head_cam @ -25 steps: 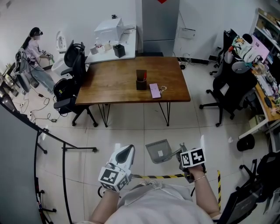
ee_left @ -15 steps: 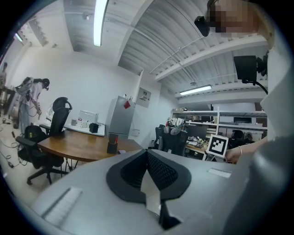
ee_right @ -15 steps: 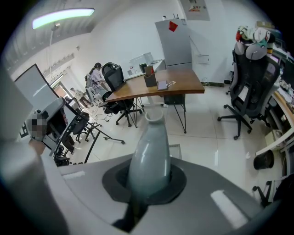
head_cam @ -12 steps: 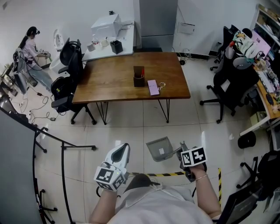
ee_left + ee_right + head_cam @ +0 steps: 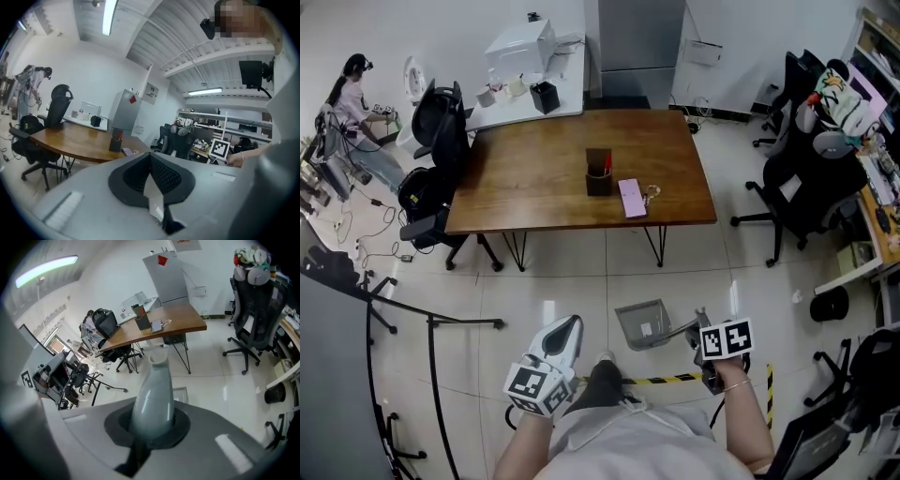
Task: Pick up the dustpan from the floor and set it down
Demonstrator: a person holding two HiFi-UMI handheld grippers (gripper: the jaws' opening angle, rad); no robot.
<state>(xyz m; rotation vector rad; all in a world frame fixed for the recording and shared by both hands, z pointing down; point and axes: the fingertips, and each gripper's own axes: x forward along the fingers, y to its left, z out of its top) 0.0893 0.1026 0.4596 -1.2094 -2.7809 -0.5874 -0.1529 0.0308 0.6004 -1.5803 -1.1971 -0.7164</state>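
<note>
The grey dustpan point(image 5: 641, 322) hangs low over the white tiled floor in the head view; I cannot tell whether it touches the tiles. Its handle point(image 5: 680, 329) runs right into my right gripper point(image 5: 701, 334), which is shut on it. The right gripper view shows the pale grey handle point(image 5: 153, 394) rising from between the jaws, with the pan's edge point(image 5: 181, 393) beyond. My left gripper point(image 5: 565, 332) is held to the left of the dustpan, apart from it. The left gripper view shows my left gripper point(image 5: 151, 183) shut with nothing in it.
A wooden table point(image 5: 534, 183) stands ahead with a dark box point(image 5: 599, 172) and a pink item point(image 5: 633, 197) on it. Office chairs point(image 5: 811, 173) stand right and left point(image 5: 431, 141). A black rail stand point(image 5: 431, 323) is at left. Striped floor tape point(image 5: 666, 380) lies under me.
Both grippers have drifted slightly as the person steps forward, and a dark shoe now shows between them. The dustpan stays in the right gripper's grip.
</note>
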